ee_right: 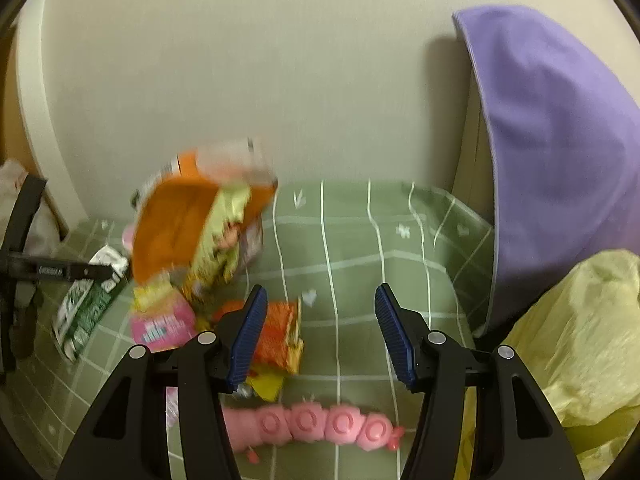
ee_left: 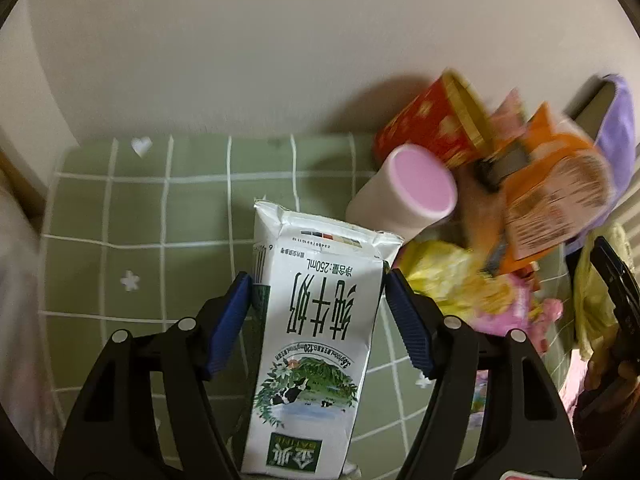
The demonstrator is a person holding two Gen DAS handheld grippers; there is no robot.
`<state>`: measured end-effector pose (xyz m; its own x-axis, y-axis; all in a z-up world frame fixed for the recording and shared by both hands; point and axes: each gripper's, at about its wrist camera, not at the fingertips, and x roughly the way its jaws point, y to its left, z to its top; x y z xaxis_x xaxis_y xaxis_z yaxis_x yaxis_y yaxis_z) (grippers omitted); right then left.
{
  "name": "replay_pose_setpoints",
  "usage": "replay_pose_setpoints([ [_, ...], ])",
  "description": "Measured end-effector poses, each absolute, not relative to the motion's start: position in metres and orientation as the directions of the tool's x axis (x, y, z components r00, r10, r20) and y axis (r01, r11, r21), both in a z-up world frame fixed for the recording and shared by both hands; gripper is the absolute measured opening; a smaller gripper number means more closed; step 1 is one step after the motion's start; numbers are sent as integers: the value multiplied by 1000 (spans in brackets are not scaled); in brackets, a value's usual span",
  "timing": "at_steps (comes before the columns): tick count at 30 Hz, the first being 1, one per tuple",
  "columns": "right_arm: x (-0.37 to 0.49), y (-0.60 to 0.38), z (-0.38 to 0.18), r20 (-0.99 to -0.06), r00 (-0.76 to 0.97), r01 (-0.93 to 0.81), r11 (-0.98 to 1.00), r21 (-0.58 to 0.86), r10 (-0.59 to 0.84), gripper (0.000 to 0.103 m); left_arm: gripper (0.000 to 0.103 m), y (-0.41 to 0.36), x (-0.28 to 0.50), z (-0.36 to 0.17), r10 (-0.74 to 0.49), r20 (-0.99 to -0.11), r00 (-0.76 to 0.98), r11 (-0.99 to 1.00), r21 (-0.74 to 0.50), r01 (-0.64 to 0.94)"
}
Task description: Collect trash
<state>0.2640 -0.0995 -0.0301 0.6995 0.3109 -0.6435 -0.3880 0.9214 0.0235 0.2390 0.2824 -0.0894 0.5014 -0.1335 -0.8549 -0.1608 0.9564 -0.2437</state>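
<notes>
The milk carton (ee_left: 316,344) sits between the blue pads of the left claw (ee_left: 318,292), long axis running away from the camera, printed face up, its folded end toward the wall; its near end is cut off by the picture's lower edge. The pads stand at its sides, the left one touching; whether the right one presses I cannot tell. It is over the green checked cloth (ee_left: 160,208) on the desk. Toward the far right corner a heap is badly blurred: a white cup (ee_left: 400,192) with a pink lid, a red tub (ee_left: 428,128), an orange packet (ee_left: 556,188), yellow wrappers (ee_left: 452,280). The right claw (ee_right: 320,300) is spread, nothing in it, above a pink toy (ee_right: 320,424). A purple cushion (ee_right: 560,140) leans at the right edge beside a yellow bag (ee_right: 580,344).
</notes>
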Motion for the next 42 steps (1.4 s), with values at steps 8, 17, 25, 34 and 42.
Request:
replay_pose_setpoints([
  [8, 281, -67, 19, -571, 710, -384, 906, 178, 413, 53, 64, 263, 209, -25, -48, -745, 666, 975, -181, -132],
  [17, 324, -15, -8, -682, 610, -377, 905, 197, 403, 48, 64, 244, 204, 9, -68, -649, 757, 969, -224, -105],
  [25, 307, -39, 23, -658, 615, -441, 881, 170, 434, 14, 64, 230, 198, 41, -63, -581, 811, 973, -218, -80],
  [34, 288, -66, 67, -581, 713, -412, 905, 105, 392, 12, 64, 227, 197, 66, -185, -557, 810, 954, -301, 11],
  [42, 270, -60, 67, -583, 780, -412, 887, -206, 227, 12, 64, 209, 210, 66, -209, -577, 790, 961, -272, 55],
])
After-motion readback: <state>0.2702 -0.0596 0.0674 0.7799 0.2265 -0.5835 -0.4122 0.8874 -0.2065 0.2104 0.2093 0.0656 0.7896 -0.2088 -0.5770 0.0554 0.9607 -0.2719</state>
